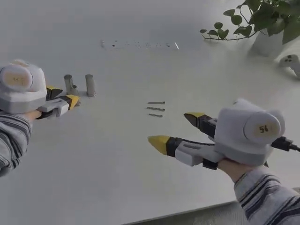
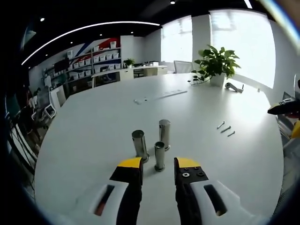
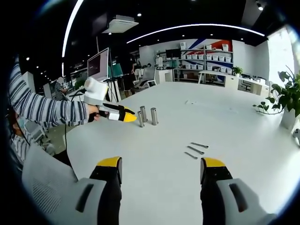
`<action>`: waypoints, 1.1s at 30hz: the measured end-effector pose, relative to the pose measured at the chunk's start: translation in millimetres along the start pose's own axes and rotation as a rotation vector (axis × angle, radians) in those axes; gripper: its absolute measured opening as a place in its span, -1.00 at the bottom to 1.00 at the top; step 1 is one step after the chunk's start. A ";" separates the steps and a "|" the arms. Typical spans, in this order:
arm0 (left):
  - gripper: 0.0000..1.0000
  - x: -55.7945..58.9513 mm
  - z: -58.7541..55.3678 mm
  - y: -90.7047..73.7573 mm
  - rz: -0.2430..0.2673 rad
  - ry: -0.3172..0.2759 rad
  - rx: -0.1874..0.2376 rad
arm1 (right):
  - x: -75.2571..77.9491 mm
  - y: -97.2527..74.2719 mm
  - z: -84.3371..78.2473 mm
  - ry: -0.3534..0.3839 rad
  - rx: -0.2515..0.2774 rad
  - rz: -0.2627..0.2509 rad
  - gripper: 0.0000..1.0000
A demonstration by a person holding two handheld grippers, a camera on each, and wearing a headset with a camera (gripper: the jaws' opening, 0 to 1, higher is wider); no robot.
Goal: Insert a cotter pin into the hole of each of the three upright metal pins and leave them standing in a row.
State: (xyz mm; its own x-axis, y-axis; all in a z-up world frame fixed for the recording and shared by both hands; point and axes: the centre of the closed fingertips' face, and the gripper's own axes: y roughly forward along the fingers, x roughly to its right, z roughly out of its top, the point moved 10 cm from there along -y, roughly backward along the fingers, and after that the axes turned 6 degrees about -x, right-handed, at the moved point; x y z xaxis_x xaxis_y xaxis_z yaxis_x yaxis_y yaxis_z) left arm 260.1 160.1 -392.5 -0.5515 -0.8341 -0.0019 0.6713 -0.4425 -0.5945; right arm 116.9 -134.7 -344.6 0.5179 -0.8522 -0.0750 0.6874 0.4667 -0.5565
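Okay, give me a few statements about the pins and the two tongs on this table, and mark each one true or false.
1. The three cotter pins lie loose on the table, apart from the metal pins. True.
2. The right tongs are shut on a cotter pin. False: they are open and hold nothing.
3. The left tongs are open, close in front of the three upright metal pins. True.
4. One metal pin already has a cotter pin through its hole. False: all three cotter pins lie on the table.
5. The potted plant stands between the metal pins and the cotter pins. False: it stands near the far edge of the table.
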 end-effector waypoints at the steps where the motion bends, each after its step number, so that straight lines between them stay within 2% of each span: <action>1: -0.55 -0.5 -0.1 2.3 -0.001 0.002 -0.004 | -0.3 1.2 -0.5 0.000 -0.002 0.002 0.30; 5: -0.59 -1.2 0.8 10.7 -0.009 0.023 -0.018 | -1.6 5.1 -2.8 -0.013 -0.016 -0.004 0.29; 10: -0.67 -2.0 4.5 18.3 -0.035 -0.006 -0.002 | -2.1 8.0 -3.7 -0.020 -0.022 -0.004 0.29; 13: -0.73 -1.6 4.8 21.6 -0.021 0.024 -0.030 | -1.6 7.1 -3.4 -0.023 -0.025 -0.010 0.29; 21: -0.88 -2.4 7.2 23.9 -0.036 0.022 -0.024 | 2.1 3.6 -6.4 -0.011 -0.029 -0.029 0.29; 29: -0.89 -0.9 8.0 23.6 -0.046 0.029 -0.035 | 0.2 5.3 -7.5 -0.004 -0.029 -0.032 0.28; 33: -0.90 4.3 6.4 20.5 -0.064 0.023 -0.037 | -0.5 6.2 -6.7 0.000 -0.025 -0.029 0.28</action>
State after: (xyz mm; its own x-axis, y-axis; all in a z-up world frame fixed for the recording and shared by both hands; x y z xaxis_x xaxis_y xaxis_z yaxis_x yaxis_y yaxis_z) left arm 274.7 145.3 -399.6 -0.6040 -0.7968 0.0189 0.6159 -0.4817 -0.6234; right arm 117.5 -133.0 -353.5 0.4980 -0.8652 -0.0587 0.6891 0.4359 -0.5790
